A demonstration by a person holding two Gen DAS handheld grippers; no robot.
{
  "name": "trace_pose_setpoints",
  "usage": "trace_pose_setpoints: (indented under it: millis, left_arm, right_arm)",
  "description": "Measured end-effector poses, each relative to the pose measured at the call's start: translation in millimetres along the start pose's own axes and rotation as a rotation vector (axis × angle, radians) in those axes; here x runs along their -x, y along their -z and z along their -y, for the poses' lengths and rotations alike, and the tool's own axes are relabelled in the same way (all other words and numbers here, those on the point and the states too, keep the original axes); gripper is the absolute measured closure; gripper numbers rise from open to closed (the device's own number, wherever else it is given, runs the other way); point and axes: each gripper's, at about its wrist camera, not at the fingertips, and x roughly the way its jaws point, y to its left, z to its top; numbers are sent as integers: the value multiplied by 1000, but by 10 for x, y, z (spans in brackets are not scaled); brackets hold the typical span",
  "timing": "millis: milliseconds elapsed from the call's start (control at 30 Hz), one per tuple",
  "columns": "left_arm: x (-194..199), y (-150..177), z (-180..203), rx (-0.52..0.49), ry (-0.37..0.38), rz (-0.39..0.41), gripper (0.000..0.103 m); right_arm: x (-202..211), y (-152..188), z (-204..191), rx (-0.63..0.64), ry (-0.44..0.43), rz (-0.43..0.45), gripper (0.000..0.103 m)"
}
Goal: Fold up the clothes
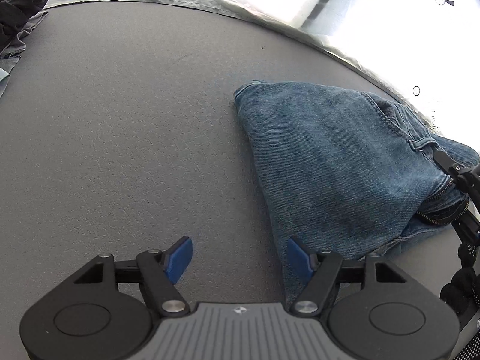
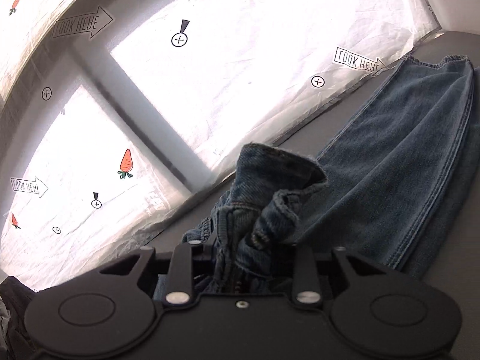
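Fold clothes, two wrist views. A pair of blue jeans (image 1: 336, 162) lies on the grey table surface (image 1: 126, 126), toward its right side and close to the translucent printed sheet (image 2: 240, 60) along the far edge. In the left wrist view the garment shows a broad, flat denim panel with the zipper fly (image 1: 441, 201) exposed at its right end; in the right wrist view the legs (image 2: 405, 165) stretch away across the table, stacked one on the other.

The left gripper (image 1: 240, 258) hangs above the table with its blue pads (image 1: 180, 258) spread apart and nothing between them; its right pad sits over the near edge of the denim without pressing on it. The right gripper (image 2: 249, 255) is pinching a bunched wad of the waistband (image 2: 270, 210), which rises crumpled in front of its camera; its fingertips are buried in the fabric. In the left wrist view this same gripper appears at the right edge, at the fly.

Step in hand, as judged: the waist end is being gathered and raised for a fold, the right gripper carrying it. The next move probably calls for the free left gripper to take or pin a second point on the jeans, so the lifted end can be laid over evenly and not twist. A dark clothes pile (image 1: 18, 15) waits at the far left.
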Motion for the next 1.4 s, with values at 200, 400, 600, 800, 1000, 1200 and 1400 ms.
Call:
trace_pose_setpoints:
  millis: [200,400,600,800,1000,1200,1400]
  left_arm:
    - [-33,203,136,-40,-48,-38,33]
    - [-40,328,333,-37,-80,-47,33]
    - [61,385,416,58,-130,-16,33]
    - [382,432,343,279,-91,70,33]
    - [350,267,614,359,-43,146,31]
    - [-6,39,1157,321,-93,113,30]
    - [-403,-82,1638,170,-283,48,20]
  right_arm:
    - [-337,-192,750,29,184,-146,54]
    - [-106,-154,971,40,193,-157,34]
    - [20,-293,1396,-319,145,-291,29]
    - [154,-564,1792,-519,139,-354,29]
    - [115,-780,2530,-877,40,-288,28]
    - [110,-1336,3046,-818,109,-179,22]
    - [-1,-1859,3380,-535,278,-31,21]
